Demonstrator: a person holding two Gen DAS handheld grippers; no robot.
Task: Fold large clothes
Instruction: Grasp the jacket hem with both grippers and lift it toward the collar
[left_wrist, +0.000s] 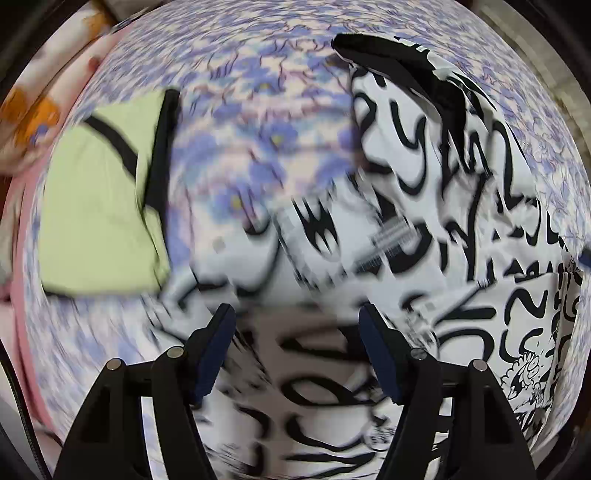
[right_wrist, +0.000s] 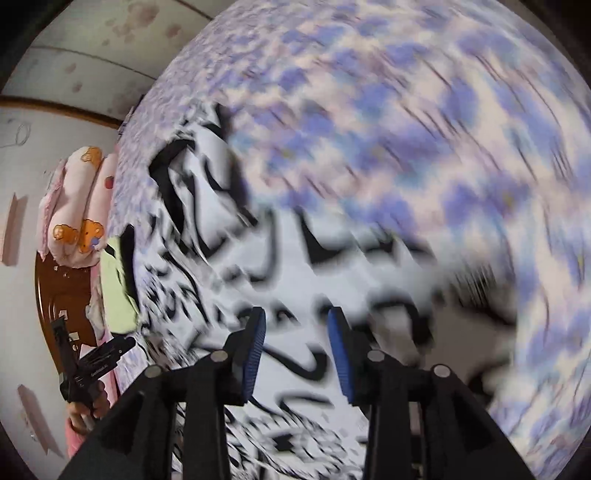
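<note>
A large white garment with black graffiti print lies spread on a bed with a blue floral sheet. Its black collar is at the far end. My left gripper is open and empty just above the garment's near part. In the right wrist view the same garment fills the middle, blurred by motion. My right gripper is open and empty above it. The left gripper shows at the lower left of that view, in a hand.
A folded light-green garment with black trim lies on the sheet to the left; it also shows in the right wrist view. A pink bear-print quilt is rolled at the bed's edge, beside a brown wooden headboard.
</note>
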